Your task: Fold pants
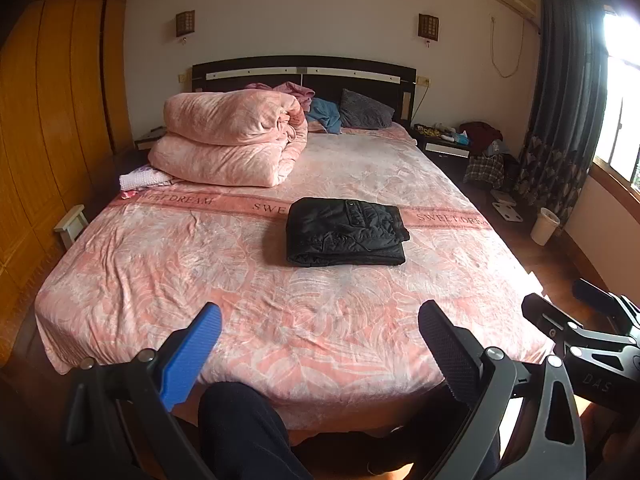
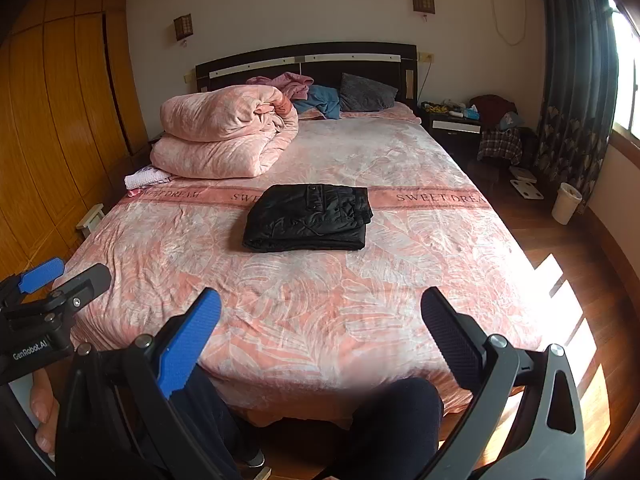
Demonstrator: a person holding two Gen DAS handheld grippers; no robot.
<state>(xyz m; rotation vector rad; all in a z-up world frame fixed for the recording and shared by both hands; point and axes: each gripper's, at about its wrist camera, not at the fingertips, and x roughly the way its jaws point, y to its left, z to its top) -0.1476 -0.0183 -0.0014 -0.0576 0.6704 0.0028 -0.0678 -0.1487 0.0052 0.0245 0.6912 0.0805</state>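
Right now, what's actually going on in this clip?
A person stands at the foot of the bed with a claw in each hand. The black pants already lie folded in a compact stack on the pink bedspread. The left claw and right claw are both open, empty, held back from the pants.

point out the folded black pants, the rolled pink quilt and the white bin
folded black pants (image 1: 346, 232), left wrist view, top layer
rolled pink quilt (image 1: 230, 136), left wrist view, front face
white bin (image 2: 566, 198), right wrist view, side wall
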